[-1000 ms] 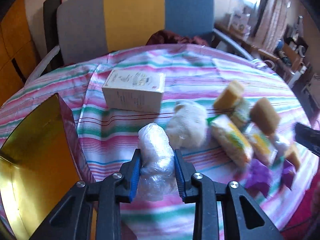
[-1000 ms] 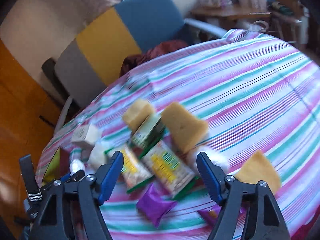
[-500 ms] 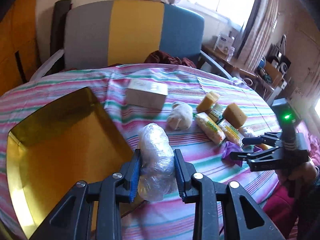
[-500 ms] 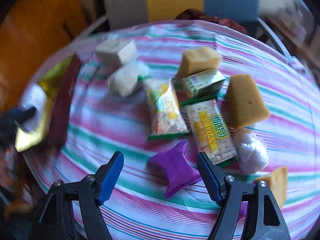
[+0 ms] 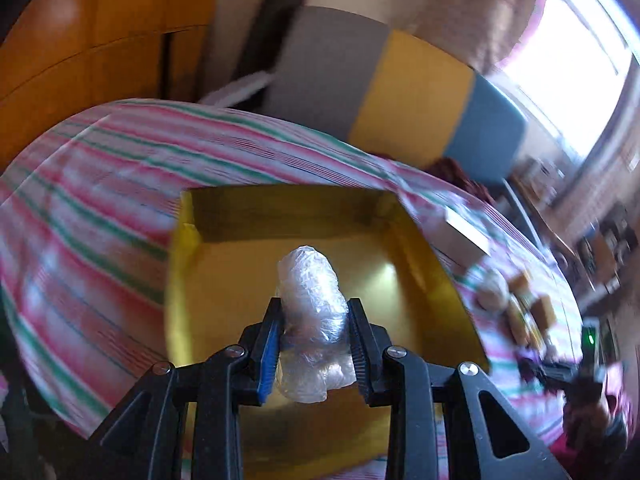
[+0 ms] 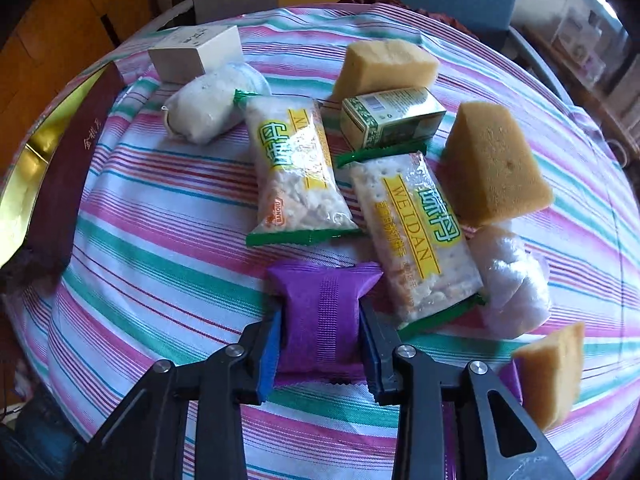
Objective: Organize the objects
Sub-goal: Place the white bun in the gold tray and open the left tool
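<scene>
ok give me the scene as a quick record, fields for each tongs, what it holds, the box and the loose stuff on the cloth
left tongs: shut on the clear plastic bundle, over the gold box
right tongs: shut on the purple packet, low over the striped cloth
gold box: open, nothing seen inside
loose on cloth: two snack packs, green carton, yellow sponges, white box, white bundles
</scene>
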Motion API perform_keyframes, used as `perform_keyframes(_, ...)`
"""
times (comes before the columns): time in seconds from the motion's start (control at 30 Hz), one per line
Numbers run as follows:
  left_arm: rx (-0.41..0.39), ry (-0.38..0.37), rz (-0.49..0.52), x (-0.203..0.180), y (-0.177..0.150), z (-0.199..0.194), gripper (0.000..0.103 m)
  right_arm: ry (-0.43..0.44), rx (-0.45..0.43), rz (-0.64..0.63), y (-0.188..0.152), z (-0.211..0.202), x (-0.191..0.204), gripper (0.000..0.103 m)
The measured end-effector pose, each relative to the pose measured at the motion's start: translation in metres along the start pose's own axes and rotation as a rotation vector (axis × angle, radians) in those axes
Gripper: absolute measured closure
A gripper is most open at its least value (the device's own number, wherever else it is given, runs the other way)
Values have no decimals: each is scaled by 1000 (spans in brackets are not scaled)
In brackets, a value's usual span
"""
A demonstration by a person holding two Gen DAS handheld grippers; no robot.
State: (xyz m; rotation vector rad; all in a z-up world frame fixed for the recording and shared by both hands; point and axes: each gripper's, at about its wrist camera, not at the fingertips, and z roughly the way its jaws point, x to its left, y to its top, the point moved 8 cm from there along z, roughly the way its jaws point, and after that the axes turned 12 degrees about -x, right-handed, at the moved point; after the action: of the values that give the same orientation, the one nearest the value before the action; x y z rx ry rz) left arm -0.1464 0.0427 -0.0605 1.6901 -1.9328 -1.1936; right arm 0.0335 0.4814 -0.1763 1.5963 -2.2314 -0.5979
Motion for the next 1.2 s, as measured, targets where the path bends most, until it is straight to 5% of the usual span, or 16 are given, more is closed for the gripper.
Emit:
perform_keyframes(0.27, 4, 82, 23, 36, 20, 31, 72, 6, -12, 13, 13, 1, -16, 66)
perform_keyframes(0.77, 143, 272, 110, 75, 27, 133, 65, 5, -38, -5, 57, 3, -53, 65)
perform_keyframes(0.97, 105, 263, 118, 67, 31, 118, 60, 2, -45, -9, 72, 6, -65, 65)
perform_keyframes(1.2, -19, 251, 126, 48, 34, 51, 60, -16, -52, -18, 102, 7, -86, 65)
